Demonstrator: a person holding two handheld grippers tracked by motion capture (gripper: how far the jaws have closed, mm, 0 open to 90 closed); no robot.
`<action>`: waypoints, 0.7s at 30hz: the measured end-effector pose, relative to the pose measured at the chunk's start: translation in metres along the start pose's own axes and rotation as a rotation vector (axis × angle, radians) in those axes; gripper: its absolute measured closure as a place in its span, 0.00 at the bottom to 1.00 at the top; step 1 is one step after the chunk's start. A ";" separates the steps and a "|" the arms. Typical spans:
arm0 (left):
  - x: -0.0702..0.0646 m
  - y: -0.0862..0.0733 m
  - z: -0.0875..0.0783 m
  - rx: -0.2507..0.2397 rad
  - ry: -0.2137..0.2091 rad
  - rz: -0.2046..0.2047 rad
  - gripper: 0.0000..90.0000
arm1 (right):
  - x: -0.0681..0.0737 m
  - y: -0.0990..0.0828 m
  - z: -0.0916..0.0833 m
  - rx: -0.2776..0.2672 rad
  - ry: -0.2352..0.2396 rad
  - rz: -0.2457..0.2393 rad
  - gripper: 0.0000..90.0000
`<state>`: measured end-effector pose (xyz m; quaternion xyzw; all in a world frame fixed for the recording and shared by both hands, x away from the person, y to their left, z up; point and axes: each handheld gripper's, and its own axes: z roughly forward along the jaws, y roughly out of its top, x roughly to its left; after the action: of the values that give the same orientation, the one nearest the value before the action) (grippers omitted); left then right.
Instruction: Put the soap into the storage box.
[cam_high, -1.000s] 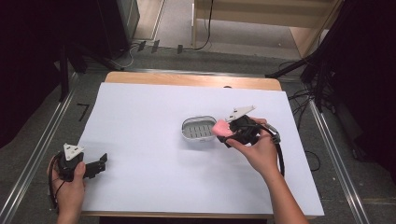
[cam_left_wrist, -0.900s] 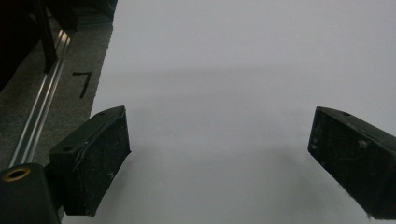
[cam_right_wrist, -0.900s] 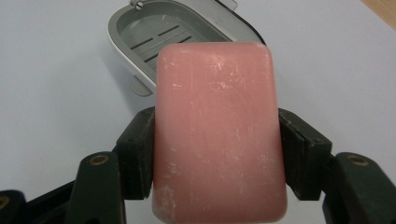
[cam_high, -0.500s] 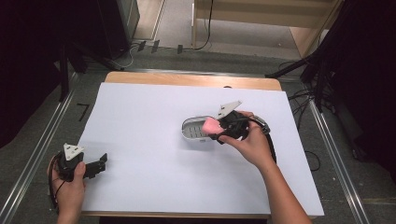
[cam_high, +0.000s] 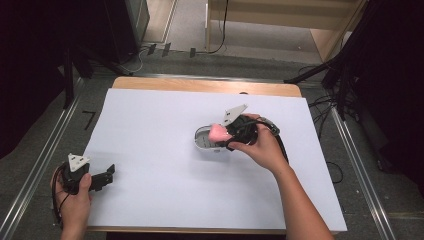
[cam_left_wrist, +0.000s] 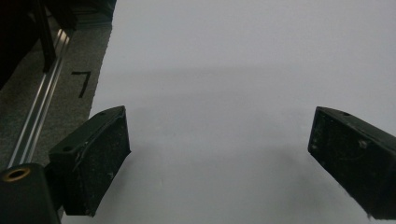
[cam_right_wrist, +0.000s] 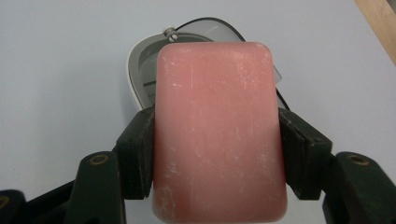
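**A:** What sits on the table?

**B:** A wooden table covered by a white sheet. Taking the soap dish as the landmark: it is a grey-and-white oval dish lying on the sheet, a little right of the sheet's middle.

**A:** Where is the right gripper?

**B:** In the high view the right gripper is held by the person's right hand just right of the dish, with its tip over the dish's right end. A pink bar of soap sits at that tip.

**A:** Is the soap gripped?

**B:** Yes. The right gripper view shows what the high view cannot: both black jaws press against the long sides of the soap, clamped on it. The dish lies beyond and beneath the bar, partly hidden by it. Whether the soap touches the dish cannot be told.

**A:** And the left gripper?

**B:** The left gripper is well away from the dish, at the sheet's near left corner, held in the left hand. The left gripper view shows its jaws spread wide apart over bare white sheet, with nothing between them, and a dark floor strip with a metal rail beside the sheet's edge.
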<state>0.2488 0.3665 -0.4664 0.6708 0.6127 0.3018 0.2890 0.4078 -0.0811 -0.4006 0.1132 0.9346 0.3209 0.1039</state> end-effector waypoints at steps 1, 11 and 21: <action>0.000 0.000 0.000 0.000 0.000 0.000 0.06 | 0.000 0.000 0.000 0.000 0.000 0.000 0.43; 0.000 0.000 0.000 0.002 -0.001 0.000 0.06 | -0.005 0.005 0.010 -0.011 0.051 -0.036 0.43; 0.000 0.000 0.000 0.003 -0.003 0.000 0.06 | -0.007 0.008 0.017 -0.010 0.063 -0.063 0.43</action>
<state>0.2491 0.3666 -0.4665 0.6716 0.6127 0.3000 0.2889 0.4205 -0.0674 -0.4075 0.0730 0.9389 0.3255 0.0849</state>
